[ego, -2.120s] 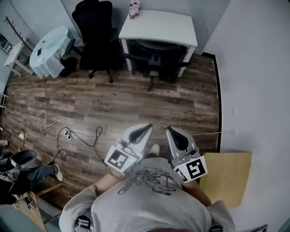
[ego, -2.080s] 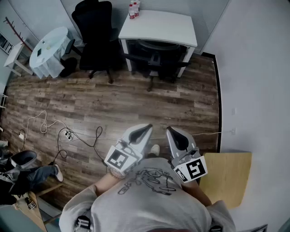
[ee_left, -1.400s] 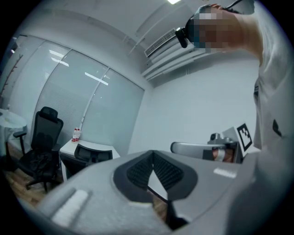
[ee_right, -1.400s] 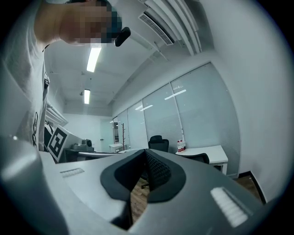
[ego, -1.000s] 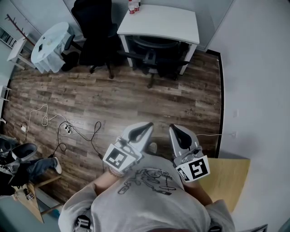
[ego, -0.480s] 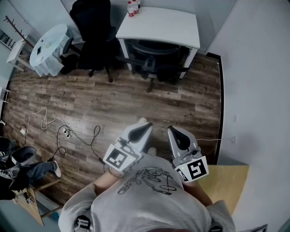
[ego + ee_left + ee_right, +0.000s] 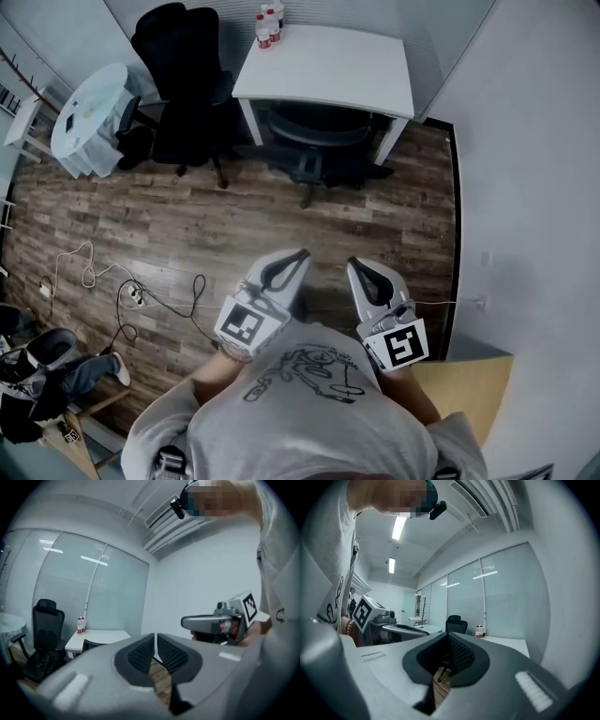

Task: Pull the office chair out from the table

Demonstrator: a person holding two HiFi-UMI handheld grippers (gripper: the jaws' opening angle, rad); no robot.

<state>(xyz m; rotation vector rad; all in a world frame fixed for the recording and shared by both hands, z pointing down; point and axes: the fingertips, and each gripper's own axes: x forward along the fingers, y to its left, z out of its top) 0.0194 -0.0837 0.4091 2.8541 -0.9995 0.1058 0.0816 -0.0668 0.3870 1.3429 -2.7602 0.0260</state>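
- At the far end of the room, a white table (image 7: 328,66) stands against the wall and a frosted glass partition (image 7: 93,588), which is split into tall panes.
- The floor (image 7: 281,216) is dark wood-look planking with a mottled grain. A black skirting strip (image 7: 457,206) runs along the plain pale wall at the right.
- The office chair (image 7: 314,141) is tucked under the white table. It is black, with its seat below the top and its base legs sticking out onto the floor. It is well apart from both grippers.
- A second black chair (image 7: 183,75) with a high back stands just left of the table, and a round white table (image 7: 84,117) lies further left.
- Thin cables (image 7: 141,286) curl over the planks at the left, and a tan wooden panel (image 7: 469,394) lies by the right wall.
- Small bottles (image 7: 267,23) with red labels stand on the table's far left corner. Their print is too small to read.
- Each gripper carries a cube with black-and-white square markers. The person's grey shirt (image 7: 300,375) has a dark line drawing with no words I can read.
- The left gripper (image 7: 298,255) has a smooth grey shell and ribbed dark pads. Its jaws are just opening to a thin slit, with nothing between them.
- The right gripper (image 7: 354,265) is built the same. Its jaws are closed together and hold nothing.
- Long light strips (image 7: 398,527) and a slatted vent (image 7: 161,513) are set in the ceiling.
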